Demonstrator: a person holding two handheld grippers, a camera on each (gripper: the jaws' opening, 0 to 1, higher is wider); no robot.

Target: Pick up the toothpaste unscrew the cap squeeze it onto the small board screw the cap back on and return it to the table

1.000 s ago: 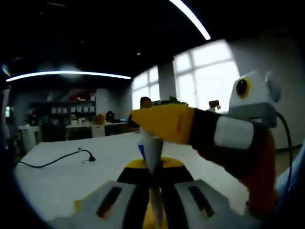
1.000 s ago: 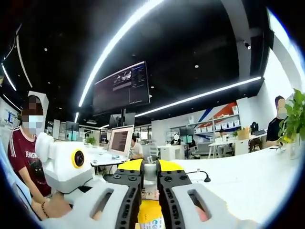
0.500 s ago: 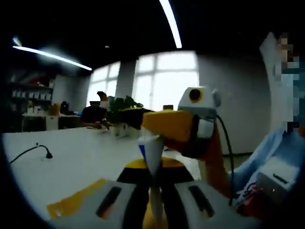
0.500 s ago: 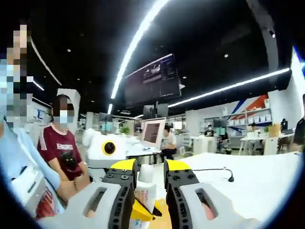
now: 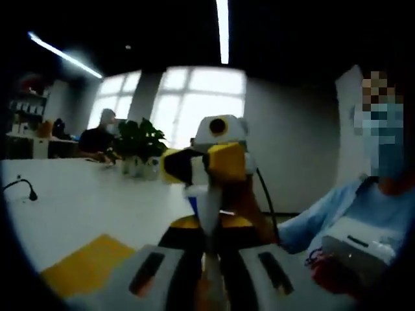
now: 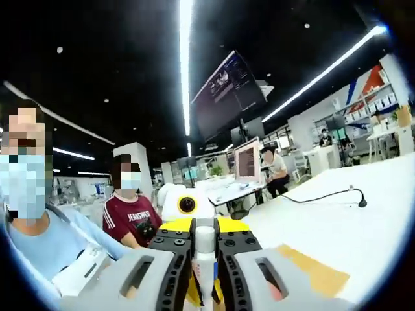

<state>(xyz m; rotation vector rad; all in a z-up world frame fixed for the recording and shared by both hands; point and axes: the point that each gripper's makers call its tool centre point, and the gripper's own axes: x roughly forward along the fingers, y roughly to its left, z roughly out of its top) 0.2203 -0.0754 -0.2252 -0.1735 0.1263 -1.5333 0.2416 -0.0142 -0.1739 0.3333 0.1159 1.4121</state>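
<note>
The white toothpaste tube stands upright between the jaws of my left gripper, which is shut on its body. From the right, my right gripper with its yellow tips meets the tube's top end. In the right gripper view, my right gripper is shut on the white cap, with the tube's body hidden below and the left gripper just behind. The small yellow board lies flat on the white table, to the lower left of the tube; it also shows as a yellow board at lower right.
A potted plant stands at the table's far side. A black cable runs across the table top. A person in a light blue sleeve sits close on the right, and a person in a red shirt sits behind.
The right gripper's jaws, which stood apart around the cap, have come together on it. Both cameras swung, so the room and the seated people shifted in view.
</note>
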